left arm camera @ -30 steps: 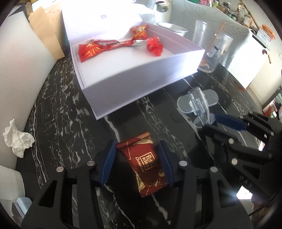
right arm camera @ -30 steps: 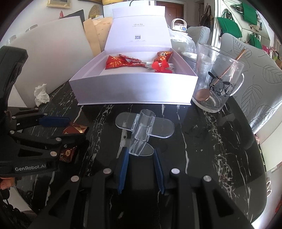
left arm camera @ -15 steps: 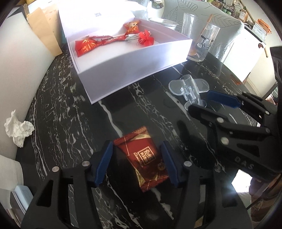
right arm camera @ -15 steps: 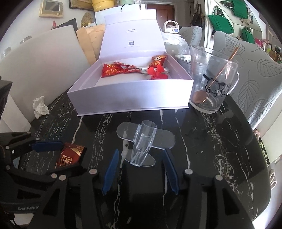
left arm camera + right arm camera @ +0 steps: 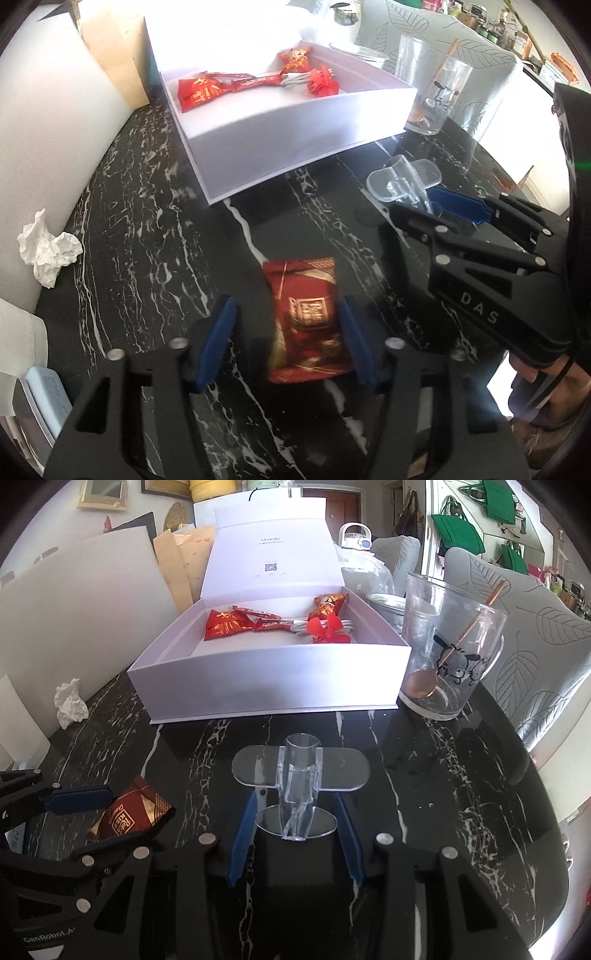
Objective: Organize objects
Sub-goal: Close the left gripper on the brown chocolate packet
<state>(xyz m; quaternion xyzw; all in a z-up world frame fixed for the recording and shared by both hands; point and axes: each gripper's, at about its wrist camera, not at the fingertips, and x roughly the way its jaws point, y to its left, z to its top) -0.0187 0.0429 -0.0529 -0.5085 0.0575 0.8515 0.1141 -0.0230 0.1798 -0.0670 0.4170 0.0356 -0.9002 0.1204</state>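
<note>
Now:
left gripper point(image 5: 288, 341): jaws just narrowed around packet point(image 5: 304, 321), left pad apart
right gripper point(image 5: 293, 834): jaws just narrowed, straddling stand point(image 5: 299, 790), no pinch
next: box point(image 5: 273, 686)

My left gripper point(image 5: 286, 339) tilts steeply down toward the surface point(image 5: 147, 240), its blue fingers point(image 5: 218, 343) parted with a red packet point(image 5: 306, 325) lying between them. The right-side finger sits close against the packet's edge; the left-side one stands clear of it. These jaws have just been closing.

My right gripper point(image 5: 293, 840) also angles down, its blue fingers point(image 5: 242, 840) spread to either side of the clear plastic stand point(image 5: 299, 775), neither one pressing on it. These jaws have just been closing as well.

In the left wrist view, part of my hand point(image 5: 546, 373) shows behind the right gripper's black body.
</note>
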